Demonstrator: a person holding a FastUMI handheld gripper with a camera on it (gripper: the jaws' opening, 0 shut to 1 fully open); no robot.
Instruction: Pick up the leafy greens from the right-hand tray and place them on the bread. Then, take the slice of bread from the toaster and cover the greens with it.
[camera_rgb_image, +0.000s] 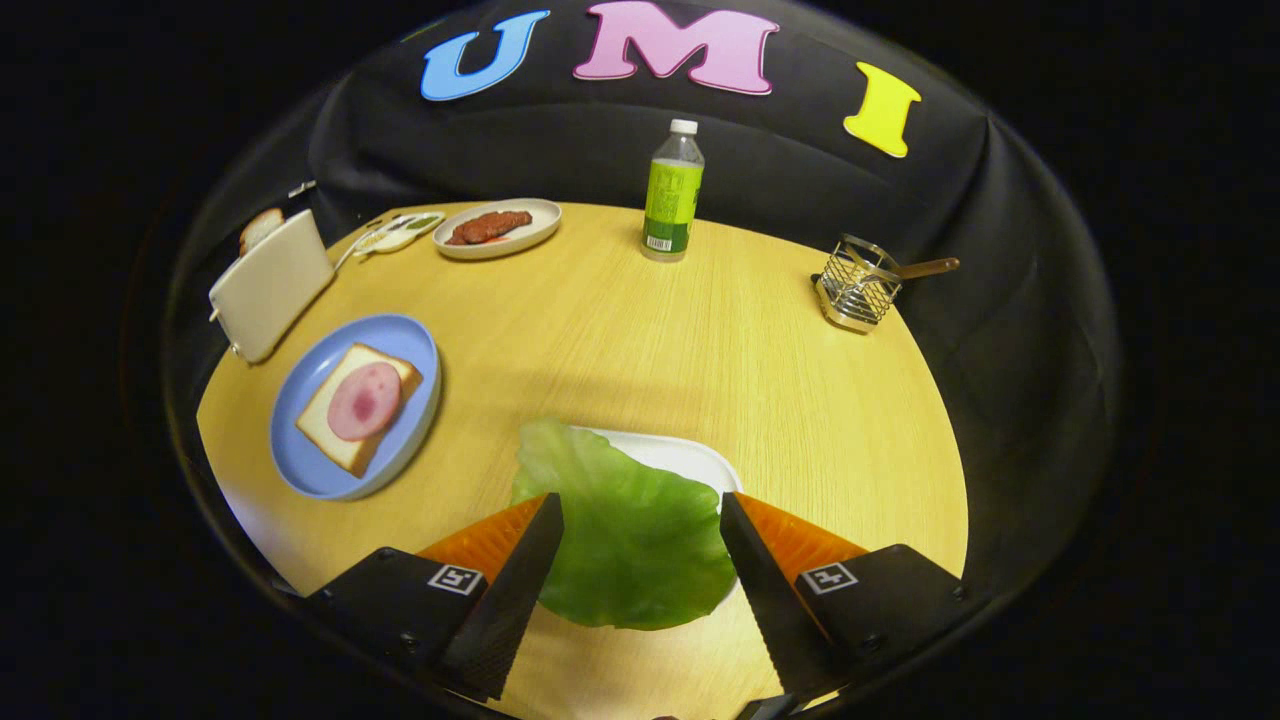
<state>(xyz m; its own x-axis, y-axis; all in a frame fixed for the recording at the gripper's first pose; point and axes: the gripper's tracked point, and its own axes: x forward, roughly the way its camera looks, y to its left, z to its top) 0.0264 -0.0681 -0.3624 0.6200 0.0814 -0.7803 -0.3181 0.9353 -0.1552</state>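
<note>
A large green leaf lies across a white tray near the table's front edge, overhanging it toward me. My gripper hovers over the leaf with its fingers wide apart. The leaf shows in the gap between them, and neither finger visibly presses on it. To the left, a blue plate carries a slice of bread topped with a round pink slice of ham. Behind the plate stands a white toaster with a slice of bread sticking out of its slot.
At the back of the round wooden table stand a green-labelled bottle, an oval plate with reddish meat and a small dish with a utensil. A wire basket with a wooden handle sits at the right rim.
</note>
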